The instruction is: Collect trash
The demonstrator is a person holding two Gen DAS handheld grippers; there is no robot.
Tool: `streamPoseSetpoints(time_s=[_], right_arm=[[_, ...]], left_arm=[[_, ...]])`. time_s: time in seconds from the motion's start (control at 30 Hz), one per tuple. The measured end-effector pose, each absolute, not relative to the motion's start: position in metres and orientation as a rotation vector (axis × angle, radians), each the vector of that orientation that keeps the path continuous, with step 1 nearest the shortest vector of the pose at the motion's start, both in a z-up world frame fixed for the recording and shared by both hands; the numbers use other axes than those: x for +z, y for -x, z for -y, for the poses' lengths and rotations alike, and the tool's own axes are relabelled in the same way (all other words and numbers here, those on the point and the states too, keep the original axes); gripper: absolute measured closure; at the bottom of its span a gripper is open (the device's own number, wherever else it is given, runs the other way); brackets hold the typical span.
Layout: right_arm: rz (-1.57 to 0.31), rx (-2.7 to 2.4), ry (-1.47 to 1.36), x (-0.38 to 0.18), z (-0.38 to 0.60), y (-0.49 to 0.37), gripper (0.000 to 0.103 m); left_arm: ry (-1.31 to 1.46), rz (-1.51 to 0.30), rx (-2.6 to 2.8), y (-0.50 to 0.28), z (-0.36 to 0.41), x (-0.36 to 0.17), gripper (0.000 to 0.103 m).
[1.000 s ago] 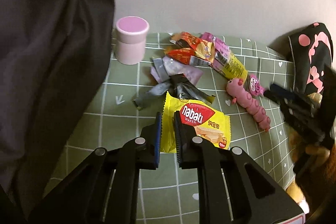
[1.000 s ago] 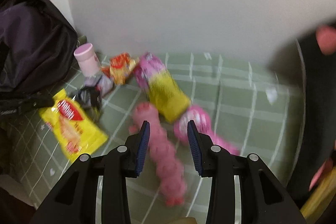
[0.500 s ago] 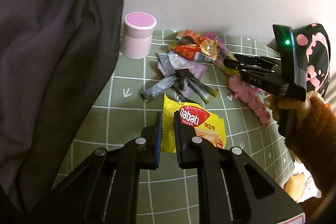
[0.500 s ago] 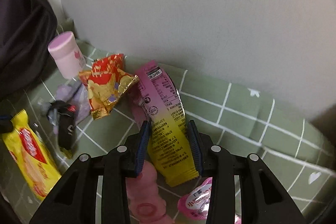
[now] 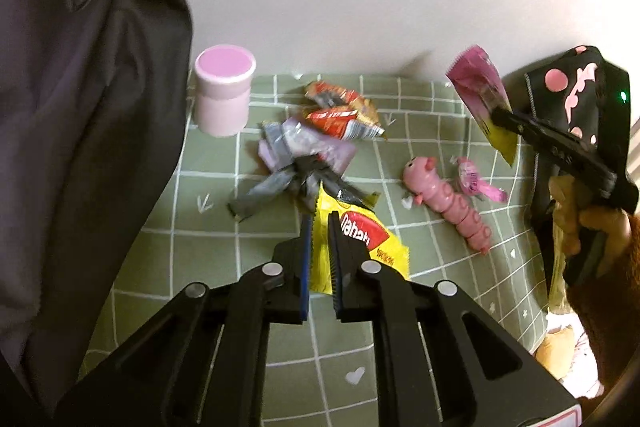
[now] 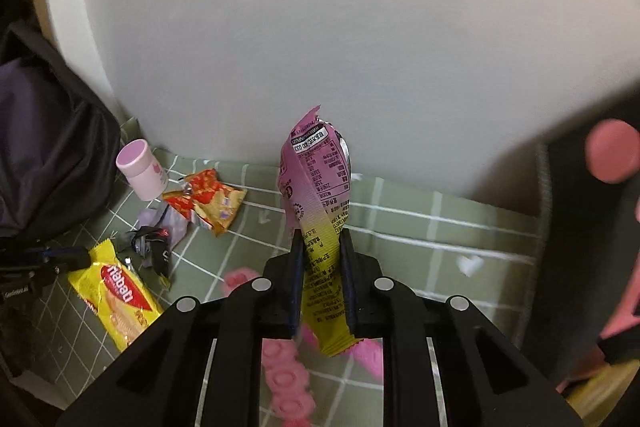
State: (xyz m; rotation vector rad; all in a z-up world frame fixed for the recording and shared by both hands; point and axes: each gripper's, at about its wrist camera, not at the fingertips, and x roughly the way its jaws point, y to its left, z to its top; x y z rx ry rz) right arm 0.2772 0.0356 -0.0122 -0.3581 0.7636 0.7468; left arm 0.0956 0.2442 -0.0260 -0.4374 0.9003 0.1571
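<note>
Pinching the pink-and-yellow wrapper (image 6: 318,223) between its fingers, the right hand-held gripper (image 6: 320,267) holds it clear of the green checked cloth (image 6: 420,227), while the left hand-held gripper (image 5: 318,239) sits narrowed around the near edge of the yellow wafer packet (image 5: 360,243), seemingly gripping it though contact is hard to confirm. On the cloth beyond lie the red wrappers (image 5: 340,111) and a grey-purple crumpled wrapper heap (image 5: 296,159), uncollected, beside a pink jar (image 5: 224,89) and pink toy (image 5: 448,203), so most collecting remains
</note>
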Motion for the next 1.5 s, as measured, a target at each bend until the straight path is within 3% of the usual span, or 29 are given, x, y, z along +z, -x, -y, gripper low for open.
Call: streamPoseSetpoints(time_s=[0.5, 0.83, 1.03, 1.13, 1.2, 1.3, 1.5], right_arm=[[-0.642, 0.559, 0.239, 0.048, 0.067, -0.255, 0.086], [-0.547, 0.383, 0.195, 0.093, 0.140, -0.228, 0.086], [-0.548, 0.255, 0.159, 0.104, 0.188, -0.222, 0.086], [-0.556, 0.218, 0.124, 0.100, 0.199, -0.225, 0.086], [-0.562, 0.221, 0.116, 0.097, 0.199, -0.226, 0.086], [-0.578, 0.268, 0.136, 0.087, 0.181, -0.232, 0.086], [-0.636, 0.405, 0.175, 0.054, 0.128, -0.239, 0.086]], left_arm=[[0.332, -0.738, -0.015, -0.154, -0.199, 0.059, 0.101], [0.225, -0.628, -0.229, -0.205, -0.129, 0.125, 0.101], [0.171, -0.656, -0.256, -0.215, -0.114, 0.115, 0.101], [0.211, -0.706, -0.211, -0.207, -0.131, 0.082, 0.085], [0.239, -0.740, -0.171, -0.194, -0.147, 0.053, 0.065], [0.259, -0.781, -0.098, -0.172, -0.171, 0.018, 0.055], [0.363, -0.837, 0.055, -0.128, -0.229, -0.028, 0.047]])
